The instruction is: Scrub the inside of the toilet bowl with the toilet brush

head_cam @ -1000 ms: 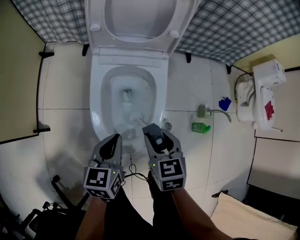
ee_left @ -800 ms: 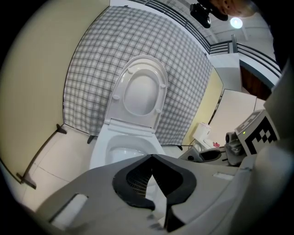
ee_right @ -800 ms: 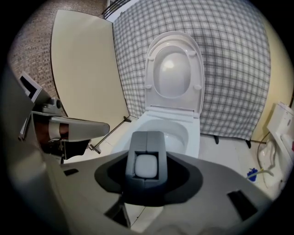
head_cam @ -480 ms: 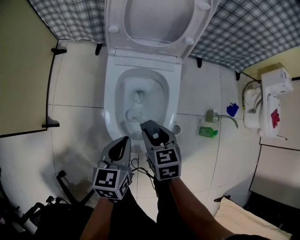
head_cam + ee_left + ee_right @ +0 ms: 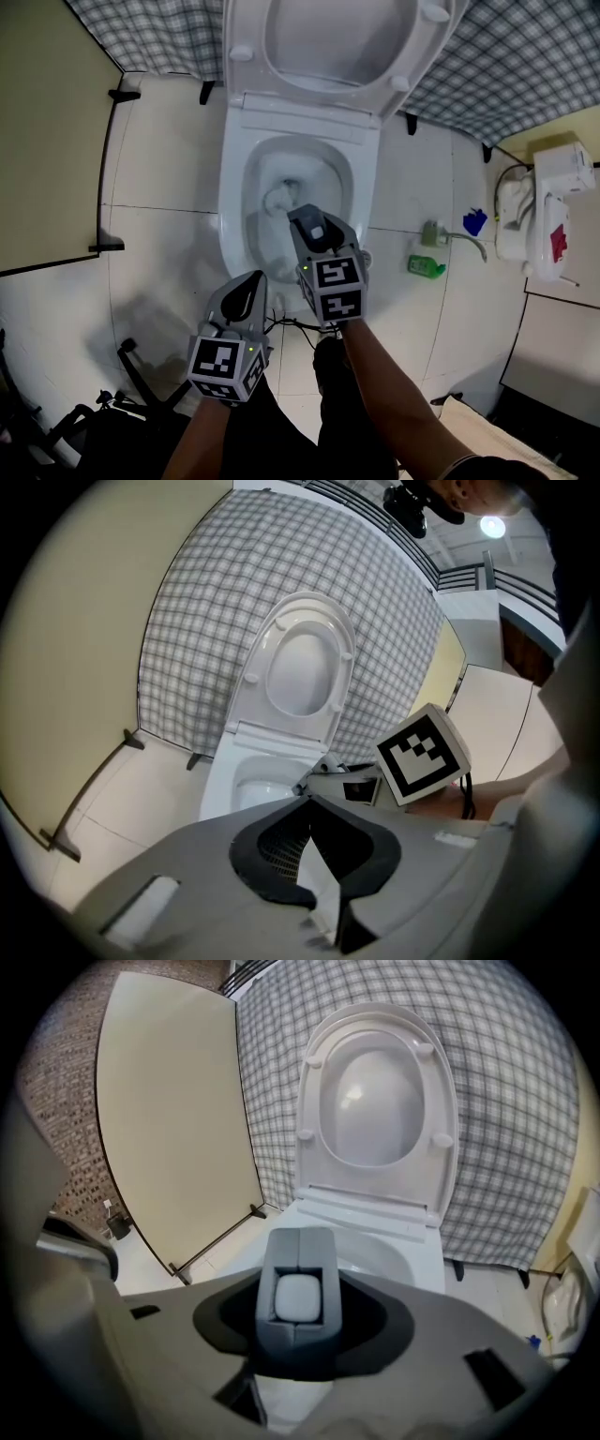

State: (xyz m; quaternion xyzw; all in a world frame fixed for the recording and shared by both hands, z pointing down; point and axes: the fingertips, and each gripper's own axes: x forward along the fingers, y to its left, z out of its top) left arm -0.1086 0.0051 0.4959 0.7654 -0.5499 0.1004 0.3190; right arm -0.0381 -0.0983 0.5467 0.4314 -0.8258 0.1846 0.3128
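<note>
White tiled floor point(image 5: 159, 169) ran all round the toilet point(image 5: 234, 220), with a checked cloth point(image 5: 506, 75) hung behind the toilet and a beige panel point(image 5: 47, 141) standing off to one side of it. We saw the lid point(image 5: 337, 37) tipped up against that cloth, so the bowl point(image 5: 258, 234) lay open below us.

We held the right gripper point(image 5: 307, 223) out over the front part of the toilet's bowl. Its jaws were clamped on the handle of the toilet brush point(image 5: 298, 1297). In the right gripper view the pale end of the handle sat framed between the two grey jaw tips. The brush head point(image 5: 278, 197) was down inside the bowl, near the middle of the toilet's basin and just beyond the gripper's nose.

We kept the left gripper point(image 5: 246, 292) in front of the toilet, short of its front rim and over the floor. Its jaws were pressed together at the tips, with nothing between them. The left gripper view looked past them to the toilet and the marker cube of the other gripper.

On the floor, on the far side of the toilet from the panel, stood a green bottle point(image 5: 427, 266), and farther from the toilet on that side a white unit point(image 5: 553, 202). Black cables point(image 5: 281, 328) lay on the floor in front of the toilet.
</note>
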